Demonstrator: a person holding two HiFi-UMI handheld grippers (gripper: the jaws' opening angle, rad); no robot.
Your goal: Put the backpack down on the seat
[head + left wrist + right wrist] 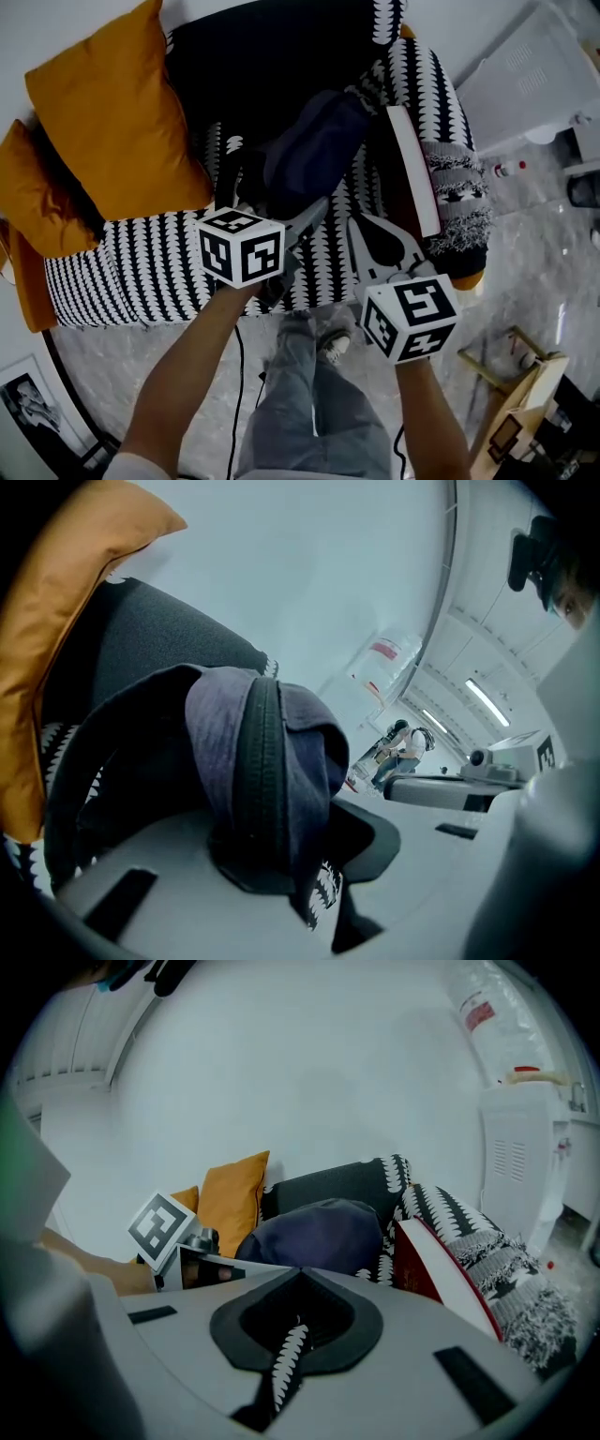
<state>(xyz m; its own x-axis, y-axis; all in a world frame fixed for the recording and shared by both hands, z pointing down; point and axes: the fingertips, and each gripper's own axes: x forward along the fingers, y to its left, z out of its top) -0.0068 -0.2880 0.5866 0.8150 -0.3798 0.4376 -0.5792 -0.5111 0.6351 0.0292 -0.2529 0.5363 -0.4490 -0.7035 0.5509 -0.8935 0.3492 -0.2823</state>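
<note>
Left tongs pinch the navy fabric backpack at its dark zipper fold. Right tongs are closed and empty. The soft, rounded backpack hangs low over the black-and-white patterned sofa seat, its base hidden.

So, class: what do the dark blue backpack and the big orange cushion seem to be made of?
Dark blue backpack: looks like soft matte woven cloth, maybe canvas; it folds limply around a black zip-like band.
Large orange cushion: seemingly plain matte fabric over soft filling; its corners pinch and its face bulges.
</note>
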